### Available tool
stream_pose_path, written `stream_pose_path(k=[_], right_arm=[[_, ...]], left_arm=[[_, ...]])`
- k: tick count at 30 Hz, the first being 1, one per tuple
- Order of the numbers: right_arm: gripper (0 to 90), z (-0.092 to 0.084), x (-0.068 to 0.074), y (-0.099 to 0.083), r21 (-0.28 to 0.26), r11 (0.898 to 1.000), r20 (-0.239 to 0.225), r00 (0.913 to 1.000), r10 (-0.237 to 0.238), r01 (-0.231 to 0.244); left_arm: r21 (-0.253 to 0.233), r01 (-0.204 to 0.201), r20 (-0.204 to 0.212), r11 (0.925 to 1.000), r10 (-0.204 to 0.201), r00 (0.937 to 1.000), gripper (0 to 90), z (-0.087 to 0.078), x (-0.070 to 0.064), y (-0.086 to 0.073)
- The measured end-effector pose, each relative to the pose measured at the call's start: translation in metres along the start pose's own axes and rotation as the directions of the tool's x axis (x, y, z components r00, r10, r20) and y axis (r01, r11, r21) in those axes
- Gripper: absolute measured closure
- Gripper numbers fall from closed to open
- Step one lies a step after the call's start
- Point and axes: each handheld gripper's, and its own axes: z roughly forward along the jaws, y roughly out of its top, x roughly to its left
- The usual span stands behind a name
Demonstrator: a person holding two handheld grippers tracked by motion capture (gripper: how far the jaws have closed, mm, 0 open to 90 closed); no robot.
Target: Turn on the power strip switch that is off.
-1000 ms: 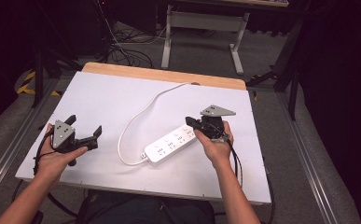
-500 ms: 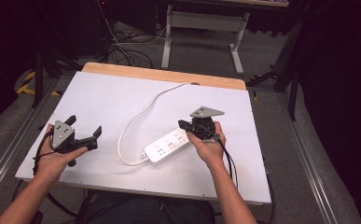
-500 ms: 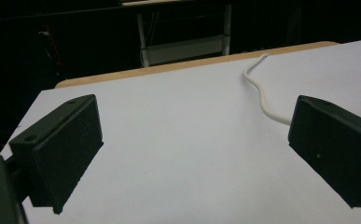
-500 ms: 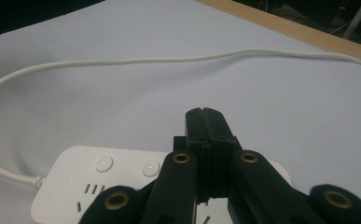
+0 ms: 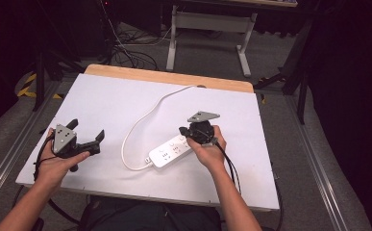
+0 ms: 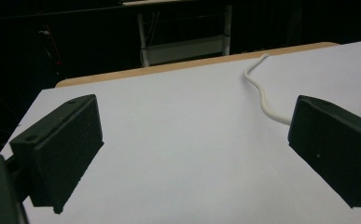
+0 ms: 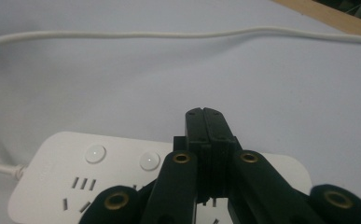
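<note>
power strip flat on table, near-centre

white, sockets face up, two round buttons on top, long axis angled near-left to far-right. white cord exits its near-left end, loops left, then runs to the table's far edge.

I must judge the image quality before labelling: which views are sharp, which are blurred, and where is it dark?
High view: the white table is evenly lit and sharp, the surroundings nearly black. Left gripper view: the open jaws are soft, the white cable fairly clear. Right gripper view: the power strip and shut jaws look slightly soft, with a dim bluish cast.
</note>
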Motion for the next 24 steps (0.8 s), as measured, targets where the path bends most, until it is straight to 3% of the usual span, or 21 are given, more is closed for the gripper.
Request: stream_pose_path(k=[4,17,20,22,24], right_arm=[[90.0,0.012,-0.002,-0.004,0.052,0.999,0.035,0.9993,-0.015,0.013],[90.0,0.027,0.002,-0.010,0.125,0.991,0.049,0.9967,-0.064,0.057],[90.0,0.027,0.001,-0.009,0.136,0.990,0.049,0.9978,-0.045,0.038],[90.0,0.027,0.001,-0.010,0.141,0.990,0.025,0.9995,-0.022,0.018],[90.0,0.027,0.002,-0.010,0.142,0.990,0.031,0.9991,-0.029,0.024]], left_arm=[[-0.001,0.007,-0.001,1.0000,-0.007,1.0000,3.5,0.000,0.000,0.000],[0.003,0.009,-0.003,1.0000,-0.009,1.0000,3.7,0.000,0.001,-0.001],[0.004,0.006,0.000,1.0000,-0.006,1.0000,3.7,0.000,0.001,-0.001],[0.004,0.006,0.000,1.0000,-0.006,1.0000,3.7,0.000,0.001,-0.001],[0.005,0.006,0.000,1.0000,-0.006,1.0000,3.7,0.000,0.001,-0.001]])
